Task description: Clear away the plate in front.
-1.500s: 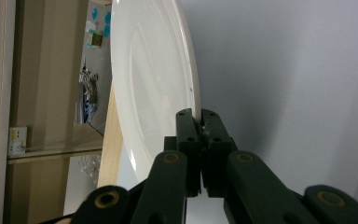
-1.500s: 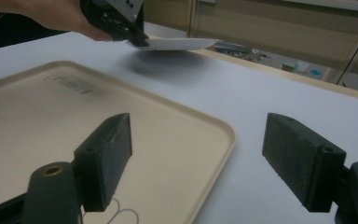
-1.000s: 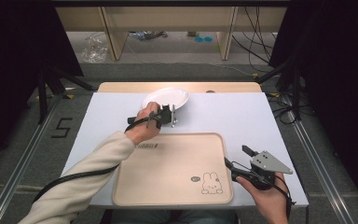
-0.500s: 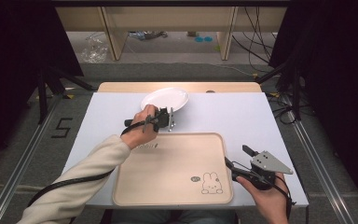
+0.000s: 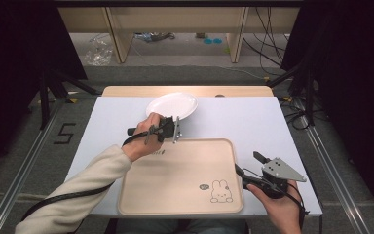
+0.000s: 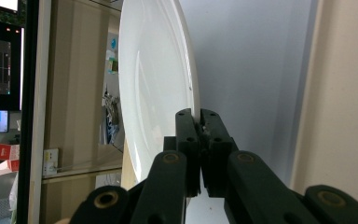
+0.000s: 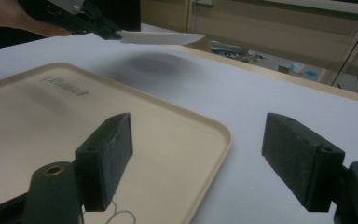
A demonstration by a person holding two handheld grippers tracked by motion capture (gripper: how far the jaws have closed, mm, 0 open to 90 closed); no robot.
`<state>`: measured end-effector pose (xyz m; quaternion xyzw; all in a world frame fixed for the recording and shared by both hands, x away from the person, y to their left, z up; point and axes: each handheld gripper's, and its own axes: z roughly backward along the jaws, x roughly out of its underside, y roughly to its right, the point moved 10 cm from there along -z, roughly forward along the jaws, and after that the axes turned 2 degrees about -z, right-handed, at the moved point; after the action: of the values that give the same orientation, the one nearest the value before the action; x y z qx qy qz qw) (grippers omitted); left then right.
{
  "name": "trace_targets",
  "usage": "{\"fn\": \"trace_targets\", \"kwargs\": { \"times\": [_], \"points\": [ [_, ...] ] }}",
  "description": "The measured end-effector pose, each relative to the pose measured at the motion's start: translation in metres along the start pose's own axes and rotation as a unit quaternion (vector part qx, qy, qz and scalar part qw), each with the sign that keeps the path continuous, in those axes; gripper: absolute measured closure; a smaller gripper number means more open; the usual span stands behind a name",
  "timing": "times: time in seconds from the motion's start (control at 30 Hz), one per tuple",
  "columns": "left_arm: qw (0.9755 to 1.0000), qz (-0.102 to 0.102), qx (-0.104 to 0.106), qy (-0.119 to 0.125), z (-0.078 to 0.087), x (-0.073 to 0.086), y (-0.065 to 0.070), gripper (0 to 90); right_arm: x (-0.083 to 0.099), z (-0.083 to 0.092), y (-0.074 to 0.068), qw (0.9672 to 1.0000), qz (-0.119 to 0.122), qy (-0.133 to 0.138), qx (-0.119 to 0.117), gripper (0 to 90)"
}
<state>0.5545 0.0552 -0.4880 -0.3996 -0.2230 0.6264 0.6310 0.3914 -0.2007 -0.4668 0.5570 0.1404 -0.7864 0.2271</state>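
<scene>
White and glossy, the round ceramic plate (image 5: 172,105) hangs clear of the pale blue desk (image 5: 253,122) — the left gripper (image 5: 175,129) has its jaws clamped tight on the near rim, the dish stretching away from them. The beige rectangular plastic tray (image 5: 175,180) lies just below and nearer the person, nothing between. The right gripper (image 5: 247,168) — jaws wide apart, empty — rests at the tray's right edge.

Open right hand-held gripper (image 7: 198,163) above tray (image 7: 177,126); left hand-held gripper (image 7: 103,28) holds plate (image 7: 163,37) aloft.
</scene>
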Motion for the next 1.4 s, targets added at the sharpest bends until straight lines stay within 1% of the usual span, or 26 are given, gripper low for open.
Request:
{"fn": "trace_targets", "kwargs": {
  "times": [0.13,0.27,0.3,0.33,0.43,0.53,0.57,0.77,0.83,0.87,1.07,1.2,1.23,1.27,1.3,1.4],
  "points": [
    [1.0,-0.002,-0.002,0.005,0.007,0.0,0.001,87.2,0.0,0.0,-0.001,1.0,0.0,-0.002,-0.001,25.5],
    [1.0,-0.003,-0.003,0.006,0.011,-0.001,0.002,87.2,0.0,0.0,0.0,1.0,0.0,-0.002,0.0,25.5],
    [1.0,-0.004,-0.002,0.007,0.012,-0.001,0.003,87.2,-0.001,0.0,0.0,1.0,-0.001,0.003,0.001,25.5],
    [0.9999,-0.002,-0.004,0.01,0.014,-0.001,0.003,87.2,0.0,0.0,0.0,1.0,0.0,0.0,0.0,25.5],
    [0.9999,-0.003,-0.004,0.011,0.016,-0.001,0.004,87.1,0.0,0.0,0.0,1.0,0.001,-0.001,0.001,25.5],
    [0.9999,-0.003,-0.005,0.014,0.018,-0.002,0.005,87.1,0.0,0.0,0.0,1.0,-0.002,0.003,0.002,25.5],
    [0.9999,-0.006,-0.005,0.013,0.019,-0.001,0.006,87.0,0.0,0.0,0.0,1.0,-0.001,-0.001,0.002,25.5],
    [0.9998,-0.008,-0.008,0.016,0.025,-0.001,0.005,87.1,0.0,0.0,0.0,1.0,0.001,-0.001,0.003,25.6],
    [0.9997,-0.012,-0.013,0.017,0.027,-0.001,0.004,87.1,-0.001,0.0,0.0,1.0,0.0,0.001,0.001,25.5],
    [0.9997,-0.013,-0.013,0.017,0.028,-0.001,0.004,87.2,0.0,0.001,0.0,1.0,0.0,-0.003,0.003,25.6],
    [0.9996,-0.013,-0.015,0.019,0.033,0.0,0.004,87.1,-0.001,0.001,0.001,1.0,0.001,0.003,0.004,25.6],
    [0.9995,-0.012,-0.019,0.022,0.037,0.0,0.005,87.1,-0.001,0.001,0.001,1.0,0.001,0.004,0.004,25.6],
    [0.9995,-0.009,-0.016,0.023,0.037,-0.001,0.006,87.0,-0.001,0.001,0.001,1.0,0.001,0.004,0.005,25.6],
    [0.9995,-0.011,-0.015,0.024,0.038,-0.001,0.006,87.1,-0.001,0.001,0.001,1.0,0.001,0.003,0.005,25.6],
    [0.9995,-0.01,-0.018,0.025,0.039,-0.001,0.006,87.1,-0.001,0.001,0.001,1.0,0.001,0.003,0.005,25.6],
    [0.9994,-0.01,-0.017,0.027,0.041,-0.002,0.006,87.0,-0.001,0.001,0.001,1.0,0.001,0.003,0.005,25.6]
  ]
}}
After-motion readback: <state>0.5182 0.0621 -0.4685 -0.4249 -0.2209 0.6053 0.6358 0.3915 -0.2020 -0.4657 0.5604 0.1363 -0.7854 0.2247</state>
